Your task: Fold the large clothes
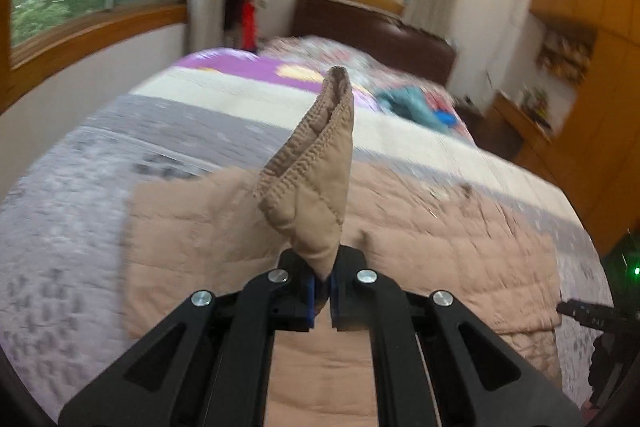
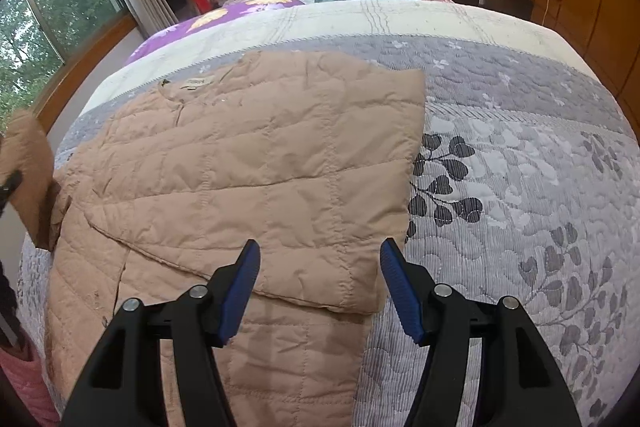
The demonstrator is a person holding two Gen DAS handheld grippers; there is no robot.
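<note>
Tan quilted jacket [image 2: 248,163] lies spread on the grey leaf-patterned bedspread [image 2: 520,163], its near hem cut off by the frame and its left part hidden behind a lifted fold at the edge of the right wrist view. Left wrist view is motion-blurred, so the far bed is hard to make out. Left gripper [image 1: 323,297] is clamped on a cuffed sleeve end [image 1: 316,163] that stands upright. Right gripper [image 2: 320,287] hangs spread wide above the jacket's lower edge, holding nothing.
</note>
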